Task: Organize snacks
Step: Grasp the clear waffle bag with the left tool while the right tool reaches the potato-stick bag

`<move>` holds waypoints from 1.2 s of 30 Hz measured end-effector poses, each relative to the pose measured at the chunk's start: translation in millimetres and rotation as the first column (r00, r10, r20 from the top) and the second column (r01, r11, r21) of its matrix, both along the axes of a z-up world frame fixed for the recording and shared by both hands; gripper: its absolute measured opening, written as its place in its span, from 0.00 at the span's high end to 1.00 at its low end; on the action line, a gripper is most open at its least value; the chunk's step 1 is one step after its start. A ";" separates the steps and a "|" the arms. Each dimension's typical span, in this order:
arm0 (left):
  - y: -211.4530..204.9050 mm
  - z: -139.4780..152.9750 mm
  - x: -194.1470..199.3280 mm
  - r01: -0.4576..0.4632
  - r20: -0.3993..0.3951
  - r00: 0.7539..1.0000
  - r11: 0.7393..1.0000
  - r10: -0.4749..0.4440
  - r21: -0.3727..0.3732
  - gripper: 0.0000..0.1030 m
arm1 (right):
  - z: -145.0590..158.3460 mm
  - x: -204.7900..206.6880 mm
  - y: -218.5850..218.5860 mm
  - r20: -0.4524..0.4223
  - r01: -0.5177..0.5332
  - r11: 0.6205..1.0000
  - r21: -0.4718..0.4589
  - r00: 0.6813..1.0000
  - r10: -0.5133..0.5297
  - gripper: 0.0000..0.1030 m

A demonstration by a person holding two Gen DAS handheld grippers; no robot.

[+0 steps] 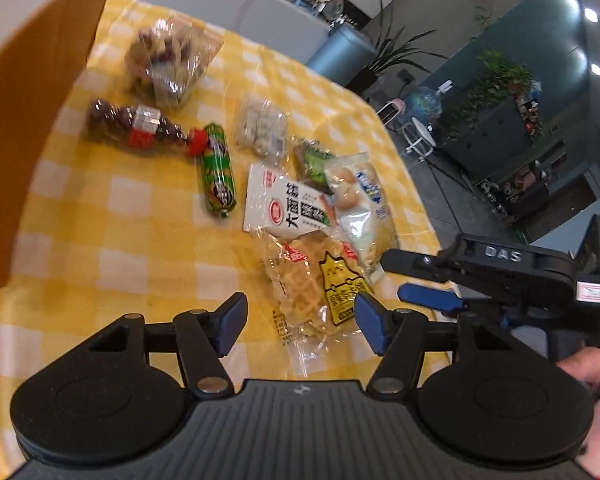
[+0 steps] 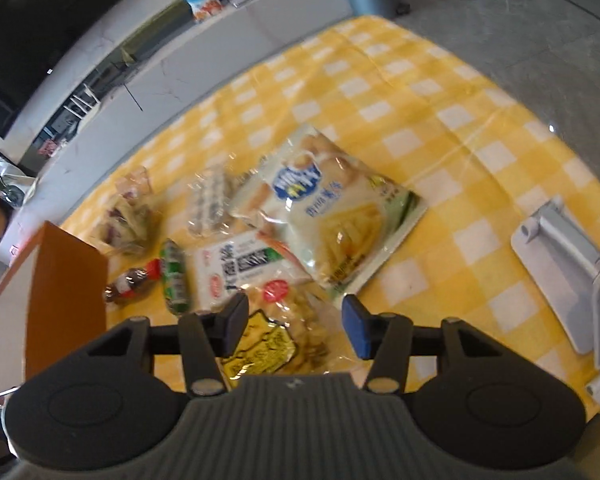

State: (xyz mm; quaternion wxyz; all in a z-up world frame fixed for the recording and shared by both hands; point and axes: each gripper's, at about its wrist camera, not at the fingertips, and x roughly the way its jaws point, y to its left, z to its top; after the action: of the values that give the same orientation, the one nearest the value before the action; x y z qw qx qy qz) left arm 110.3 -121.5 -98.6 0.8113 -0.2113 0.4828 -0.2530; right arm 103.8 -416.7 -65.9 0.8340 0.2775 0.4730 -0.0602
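Note:
Several snacks lie on a yellow checked tablecloth [image 1: 100, 240]. A clear waffle packet [image 1: 312, 292] with a yellow label lies nearest, and my left gripper [image 1: 302, 320] hovers open over its near end without pressing on it. My right gripper [image 2: 296, 322] is open over the same waffle packet [image 2: 276, 340] and shows from the side as the right gripper [image 1: 416, 280]. Behind lie a white noodle packet [image 1: 284, 204], a pale bag with a blue logo [image 2: 328, 208], a green sausage roll [image 1: 218, 172] and a bottle of dark sweets [image 1: 140, 128].
An orange cardboard box [image 1: 32, 140] stands at the left. A clear bag of mixed sweets [image 1: 172, 60] and a packet of small wrapped sweets [image 1: 262, 128] lie further back. A grey stand [image 2: 560, 260] sits near the table's right edge. A person's hand [image 1: 588, 368] holds the right gripper.

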 end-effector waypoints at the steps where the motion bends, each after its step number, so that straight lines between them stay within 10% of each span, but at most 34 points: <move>1: -4.6 -4.3 3.1 0.001 -0.009 1.000 1.000 -0.001 0.002 0.31 | -4.4 0.9 -2.2 -0.015 -0.001 1.000 0.016 1.000 0.001 0.51; 15: -16.8 -22.1 6.9 0.011 0.034 0.999 1.000 -0.010 -0.009 0.30 | -28.2 14.6 10.6 -0.105 -0.066 0.991 0.118 0.991 0.078 0.72; 20: -9.7 -20.4 11.1 0.009 0.027 1.000 1.000 -0.008 -0.008 0.56 | -28.7 16.7 12.6 -0.104 -0.078 0.991 0.112 0.991 0.090 0.72; 25: -0.7 -10.4 4.1 0.003 0.067 0.998 0.993 0.004 -0.114 0.58 | -30.7 15.1 8.3 -0.103 -0.052 0.989 0.135 0.993 0.066 0.75; 31: 4.9 -18.1 12.8 -0.063 -0.015 0.998 0.972 0.061 -0.227 0.58 | -30.6 14.8 8.0 -0.100 -0.052 0.989 0.139 0.993 0.066 0.76; 36: -5.3 -25.0 30.2 -0.092 -0.076 0.994 0.986 0.082 -0.140 0.58 | -31.7 15.0 7.4 -0.102 -0.054 0.988 0.147 0.992 0.070 0.77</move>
State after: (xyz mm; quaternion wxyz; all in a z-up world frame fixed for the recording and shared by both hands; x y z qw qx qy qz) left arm 140.5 -126.8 -123.6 0.7869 -0.2987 0.4817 -0.2441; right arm 118.8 -409.3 -97.6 0.7867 0.3184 0.5287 -0.0147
